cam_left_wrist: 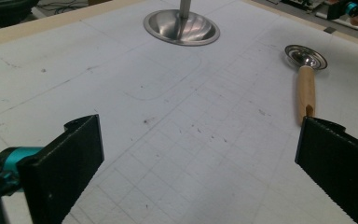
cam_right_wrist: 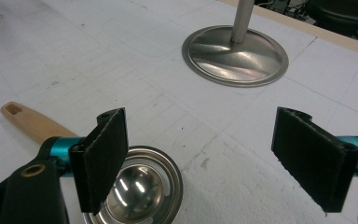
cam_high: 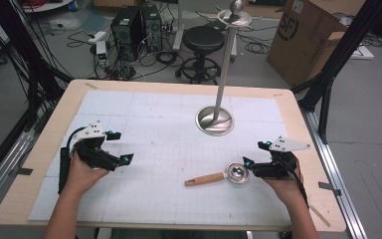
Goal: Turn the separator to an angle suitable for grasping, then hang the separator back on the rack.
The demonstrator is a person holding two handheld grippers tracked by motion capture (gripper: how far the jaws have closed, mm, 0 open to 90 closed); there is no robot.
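Item: wooden-handled strainer (cam_high: 219, 176), lying flat on desk (cam_high: 169, 124) near stand (cam_high: 215, 121). Right gripper (cam_high: 251, 164) fingers spread beside its bowl, apparently for pickup; left gripper (cam_high: 123, 147) fingers spread, empty.

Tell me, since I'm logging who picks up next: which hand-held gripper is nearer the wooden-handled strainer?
Right. The right hand-held gripper sits beside the strainer bowl; the left hand-held gripper is well off past the handle end.

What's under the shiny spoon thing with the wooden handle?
The spoon lies flat on the white gridded mat, which covers the wooden table. The bit of mat right beneath its bowl is hidden.
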